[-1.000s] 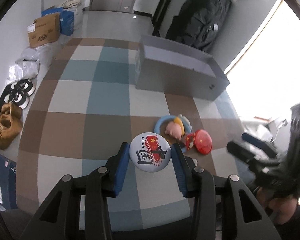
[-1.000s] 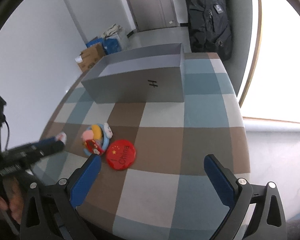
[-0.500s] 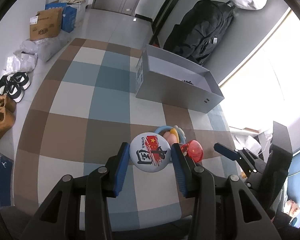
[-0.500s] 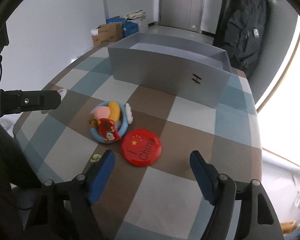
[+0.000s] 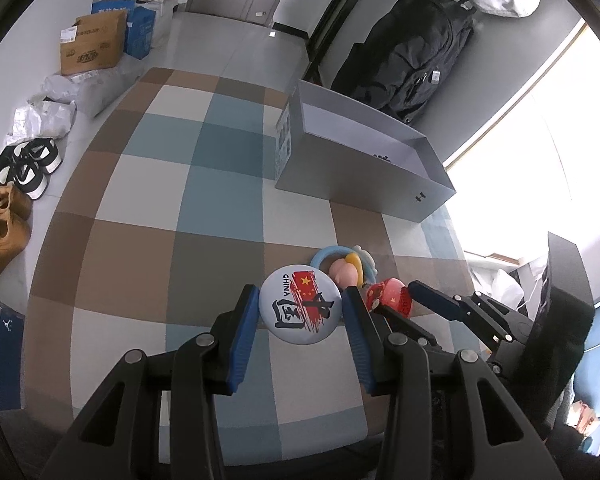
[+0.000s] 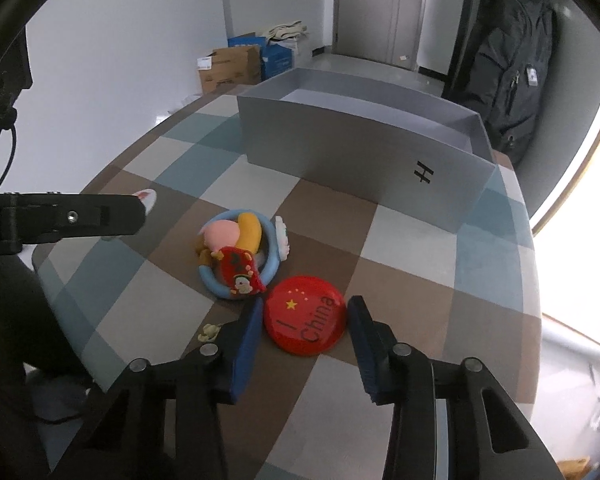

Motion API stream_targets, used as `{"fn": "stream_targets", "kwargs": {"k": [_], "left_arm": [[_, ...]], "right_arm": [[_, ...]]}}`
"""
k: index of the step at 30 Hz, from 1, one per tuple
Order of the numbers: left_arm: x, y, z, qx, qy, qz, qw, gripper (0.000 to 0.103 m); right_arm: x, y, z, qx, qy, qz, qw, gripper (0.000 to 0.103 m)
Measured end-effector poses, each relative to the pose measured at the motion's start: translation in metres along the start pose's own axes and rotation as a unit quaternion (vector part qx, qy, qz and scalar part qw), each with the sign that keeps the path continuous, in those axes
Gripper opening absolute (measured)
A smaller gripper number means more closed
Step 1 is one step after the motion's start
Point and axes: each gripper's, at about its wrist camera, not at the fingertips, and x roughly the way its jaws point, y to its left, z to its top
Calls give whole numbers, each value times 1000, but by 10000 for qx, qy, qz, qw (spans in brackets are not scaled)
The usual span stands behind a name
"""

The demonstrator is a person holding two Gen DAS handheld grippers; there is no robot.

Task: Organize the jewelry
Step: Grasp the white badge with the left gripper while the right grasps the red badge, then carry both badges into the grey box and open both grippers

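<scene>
Badges gripped and bracketed, box waiting

Badges are the business here. The left tool [image 5: 300,312] is clamped on the white badge [image 5: 300,304], its 2 blue pads pressed to the rim so the printed face looks up, lifted above the near edge of the checked surface [image 5: 140,184]. The right tool [image 6: 303,322] has its fingers spread either side of the red badge [image 6: 305,314], which lies flat on the surface near the front edge; gaps show on both sides, so nothing is pinched yet. Just beside it sits the blue ring toy [image 6: 240,258] (a plush-looking cluster). The grey box [image 6: 360,148] stands open-topped toward the far edge, probably the destination, which would explain edge-on grips that allow a clean drop.
</scene>
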Motion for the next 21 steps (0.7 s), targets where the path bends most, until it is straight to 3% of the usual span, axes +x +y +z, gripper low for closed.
{"fn": "stream_targets", "kwargs": {"k": [13,21], "left_arm": [[-6,-18,13,269,-166,81,9995,37],[-15,-48,46,647,-364,52,9972,37]], "right_arm": [[-33,-32,6,893,-379,616,9934,42],[-64,-41,39,954,-879,917,9873,42]]}}
